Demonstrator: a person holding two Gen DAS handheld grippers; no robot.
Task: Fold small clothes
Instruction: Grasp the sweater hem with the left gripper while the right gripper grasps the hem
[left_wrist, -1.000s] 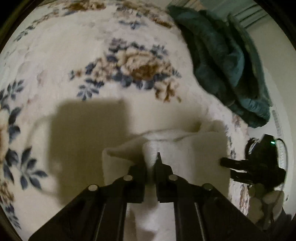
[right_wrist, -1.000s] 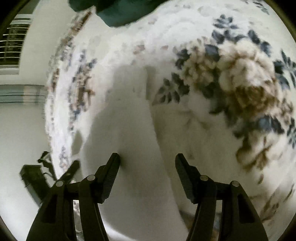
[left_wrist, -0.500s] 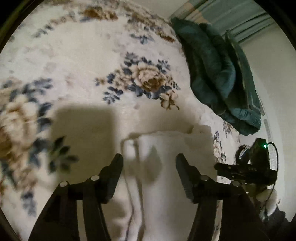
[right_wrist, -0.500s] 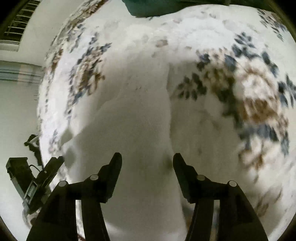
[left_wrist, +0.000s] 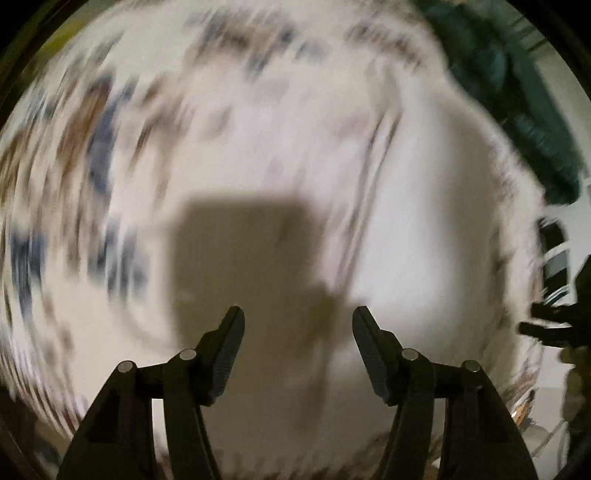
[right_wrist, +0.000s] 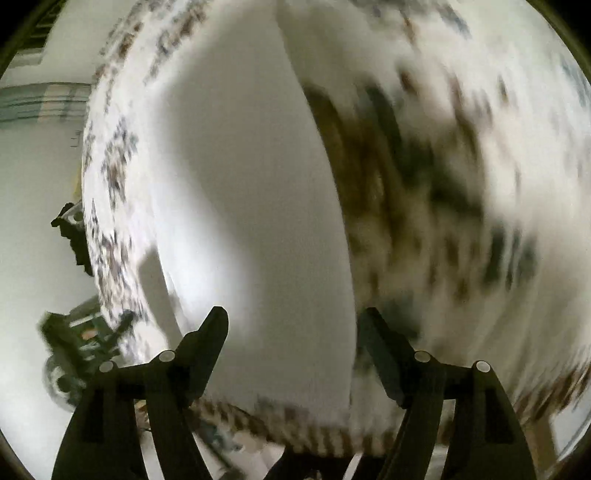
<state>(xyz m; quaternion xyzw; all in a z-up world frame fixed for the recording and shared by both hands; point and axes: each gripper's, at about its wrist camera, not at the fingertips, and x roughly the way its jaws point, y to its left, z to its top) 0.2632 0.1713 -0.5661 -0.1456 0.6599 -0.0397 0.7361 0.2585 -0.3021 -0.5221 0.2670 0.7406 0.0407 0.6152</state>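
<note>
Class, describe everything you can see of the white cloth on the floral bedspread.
The white cloth is plain, soft-looking and unpatterned, like towelling. It lies flat on the floral bedspread as a long folded strip with one straight edge against the flower print. In the left wrist view it shows as a pale blurred patch. The right tool is opening above it, with no pad pressing on it. Motion blur hides seams and finer detail.

Left gripper jaws apart; right gripper jaws opening.

My grippers' fingers look matt black plastic with ribbed pads; the white garment is soft cloth on floral fabric.
</note>
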